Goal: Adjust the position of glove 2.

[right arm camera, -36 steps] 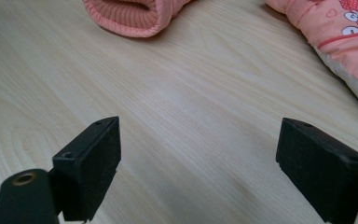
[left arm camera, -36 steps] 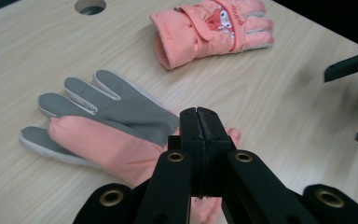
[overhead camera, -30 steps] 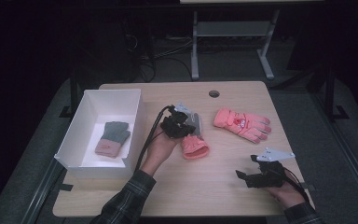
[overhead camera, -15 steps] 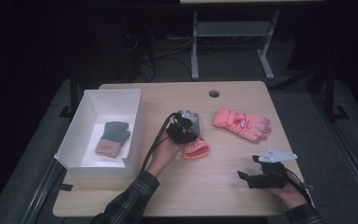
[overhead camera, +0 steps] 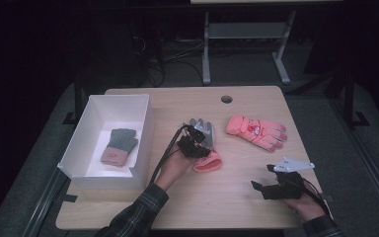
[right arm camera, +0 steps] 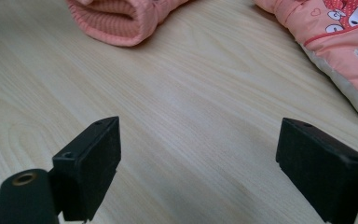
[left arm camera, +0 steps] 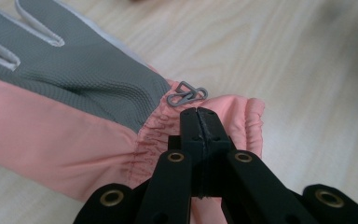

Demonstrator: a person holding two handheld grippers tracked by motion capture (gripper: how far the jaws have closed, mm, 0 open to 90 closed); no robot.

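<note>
My left claw [left arm camera: 199,114] is sitting clenched, jaws pressed flat together, tips resting right at the gathered cuff of the pink and grey glove [left arm camera: 74,107]. Can't tell if any cuff fabric is pinched between them. A small grey hook [left arm camera: 186,94] is lying just past my tips, on the cuff edge. The glove's grey palm and its fingers are stretching away up and to the left of the claw. From the high view, my left claw [overhead camera: 193,144] is coming down on that glove [overhead camera: 206,148] mid-table, cuff end toward me.

My right claw [right arm camera: 198,163] is hanging released, jaws wide apart, nothing between them, just bare table [right arm camera: 191,102] under it. Ahead and left of it the same glove's cuff [right arm camera: 116,18] is lying; ahead and right, the second pink glove [right arm camera: 335,37] with a cartoon print. Both well apart from the jaws.

Far left of my left claw, a white box [overhead camera: 143,123] is holding a green and pink glove [overhead camera: 118,147].
</note>
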